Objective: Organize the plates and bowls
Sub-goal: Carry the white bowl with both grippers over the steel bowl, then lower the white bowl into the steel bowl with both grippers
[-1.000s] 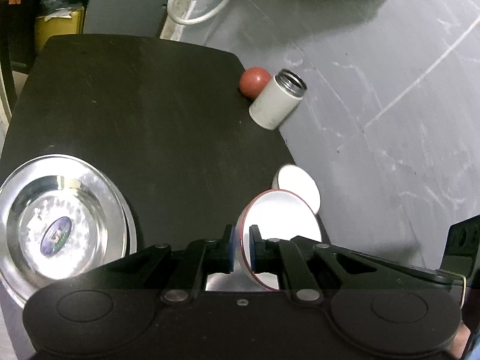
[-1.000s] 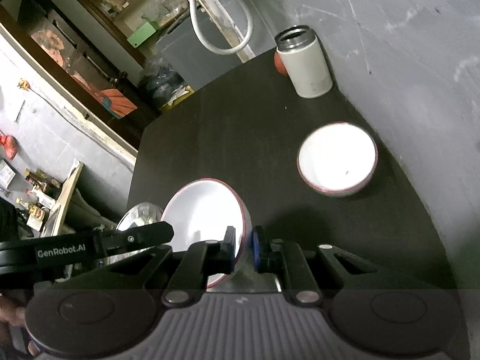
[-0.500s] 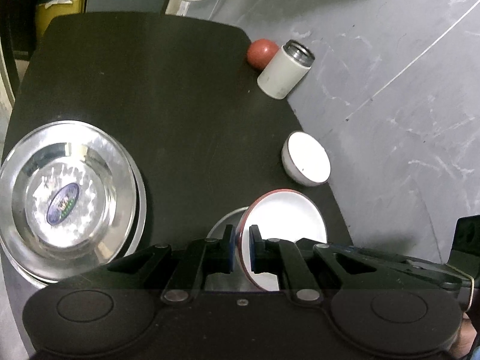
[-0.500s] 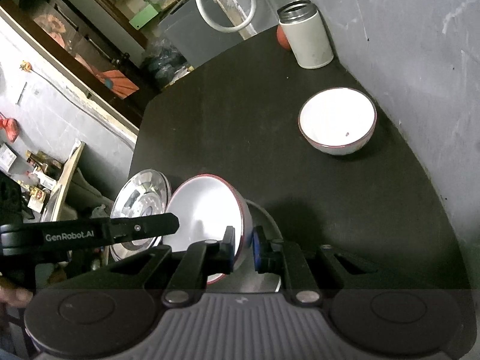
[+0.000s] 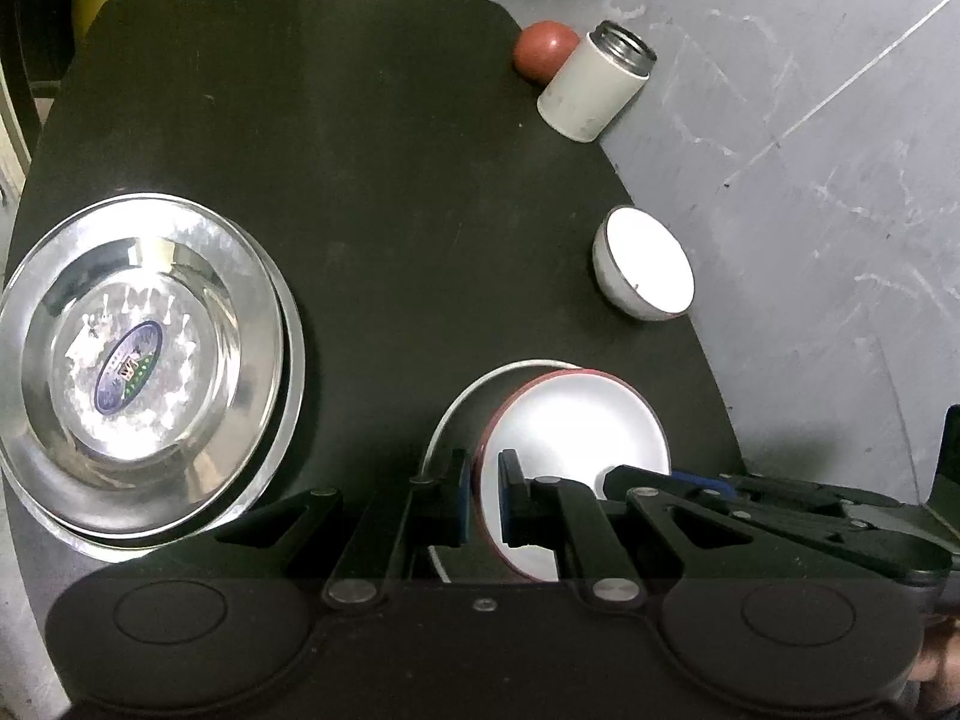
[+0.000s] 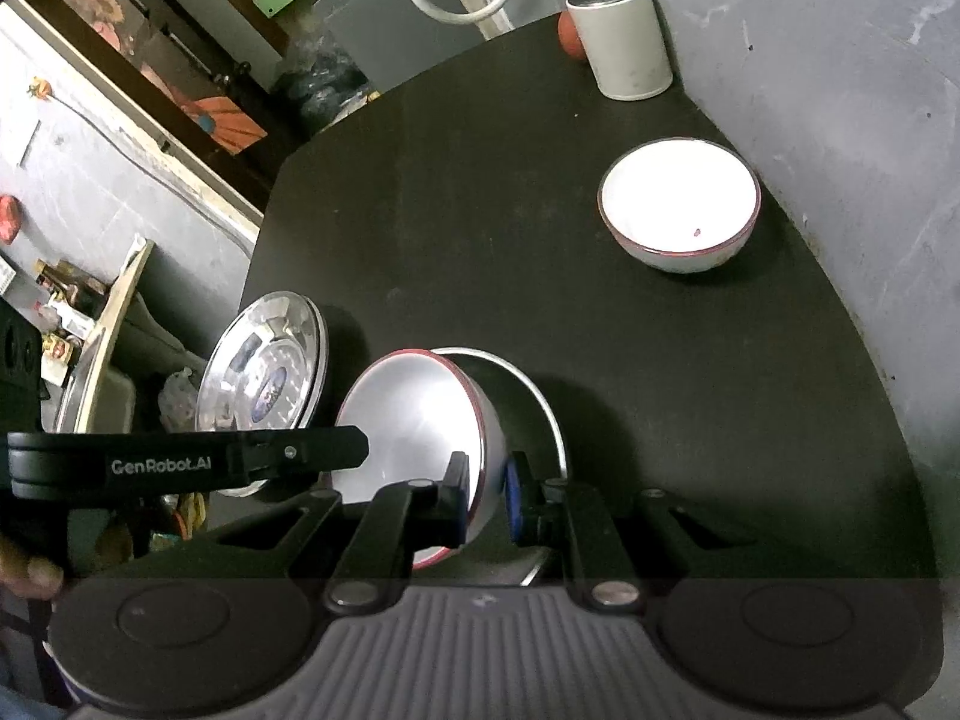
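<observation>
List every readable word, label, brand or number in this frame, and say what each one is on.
"GenRobot.AI": white lettering on the black body of the left gripper, as seen in the right wrist view.
Oval blue sticker in the top steel plate: it carries print, too blurred to read.
White canister, both red-rimmed bowls and the table: no text visible.

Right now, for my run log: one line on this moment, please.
left gripper: shut on red-rimmed bowl | right gripper: shut on same bowl | second bowl: on table
</observation>
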Tool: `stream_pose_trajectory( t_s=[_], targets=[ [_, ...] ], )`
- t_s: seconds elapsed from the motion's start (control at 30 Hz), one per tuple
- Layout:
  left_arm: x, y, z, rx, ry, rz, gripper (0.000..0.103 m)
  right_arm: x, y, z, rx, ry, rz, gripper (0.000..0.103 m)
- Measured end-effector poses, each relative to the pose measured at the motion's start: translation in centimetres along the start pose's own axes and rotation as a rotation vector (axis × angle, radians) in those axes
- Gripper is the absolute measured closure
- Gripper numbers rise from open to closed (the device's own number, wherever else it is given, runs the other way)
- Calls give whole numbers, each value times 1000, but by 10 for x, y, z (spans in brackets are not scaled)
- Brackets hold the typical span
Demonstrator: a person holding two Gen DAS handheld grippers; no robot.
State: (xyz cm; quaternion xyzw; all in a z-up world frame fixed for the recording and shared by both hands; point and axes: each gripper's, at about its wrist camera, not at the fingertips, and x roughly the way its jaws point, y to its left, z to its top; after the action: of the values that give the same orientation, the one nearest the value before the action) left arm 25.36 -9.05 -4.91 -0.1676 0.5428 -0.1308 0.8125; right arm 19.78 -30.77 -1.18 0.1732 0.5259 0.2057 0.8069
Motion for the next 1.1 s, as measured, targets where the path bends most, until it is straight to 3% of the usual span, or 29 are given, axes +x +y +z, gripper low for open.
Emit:
stream_pose_trajectory(
  t_s=[1.1],
  targets=[
    [13,0,-3,-11,55,18,93,10,4,0,0,55,-5,81]
  ],
)
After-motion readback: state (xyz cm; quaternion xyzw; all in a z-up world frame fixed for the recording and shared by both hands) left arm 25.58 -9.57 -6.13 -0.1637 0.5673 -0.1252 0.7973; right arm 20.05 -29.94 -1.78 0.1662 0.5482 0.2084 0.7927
